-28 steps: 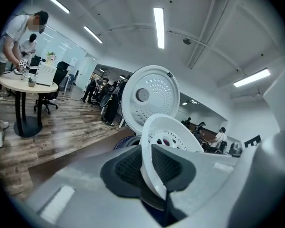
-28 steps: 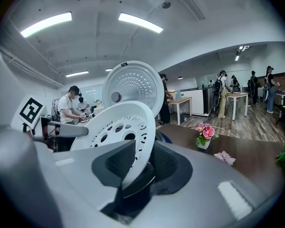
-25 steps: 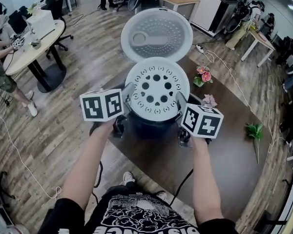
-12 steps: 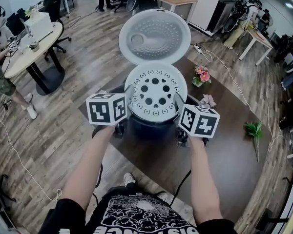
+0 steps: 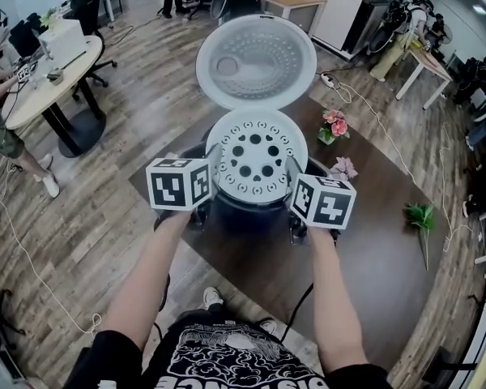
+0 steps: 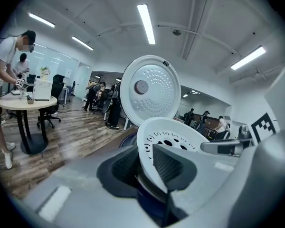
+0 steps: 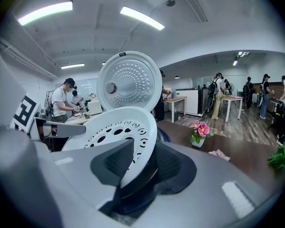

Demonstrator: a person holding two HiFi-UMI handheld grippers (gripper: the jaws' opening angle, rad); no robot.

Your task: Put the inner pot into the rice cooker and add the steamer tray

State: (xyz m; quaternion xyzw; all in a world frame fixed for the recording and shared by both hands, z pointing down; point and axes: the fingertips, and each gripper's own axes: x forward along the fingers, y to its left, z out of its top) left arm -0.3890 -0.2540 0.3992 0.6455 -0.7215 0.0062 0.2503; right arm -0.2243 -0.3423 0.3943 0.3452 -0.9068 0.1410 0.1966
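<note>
The white steamer tray [image 5: 255, 156], pierced with round holes, lies level on top of the dark rice cooker [image 5: 251, 211], whose white lid [image 5: 255, 61] stands open behind it. A dark rim shows just under the tray [image 7: 133, 127] in the right gripper view. My left gripper [image 5: 214, 159] is at the tray's left rim; its jaws are opening, and its pads [image 6: 168, 163] still touch the rim [image 6: 147, 146]. My right gripper [image 5: 295, 171] is at the tray's right rim; its jaws are opening too. The rim stands between them, with a gap beside the right pad [image 7: 173, 165].
The cooker stands on a dark brown table [image 5: 373, 241]. Pink flowers in a small pot [image 5: 336, 126], a loose blossom [image 5: 346, 167] and a green sprig [image 5: 421, 215] lie to its right. A round table [image 5: 49, 79] with a seated person is far left.
The tray and both grippers stay nearly where they were, over the cooker. The left gripper's marker cube has rolled a little.
</note>
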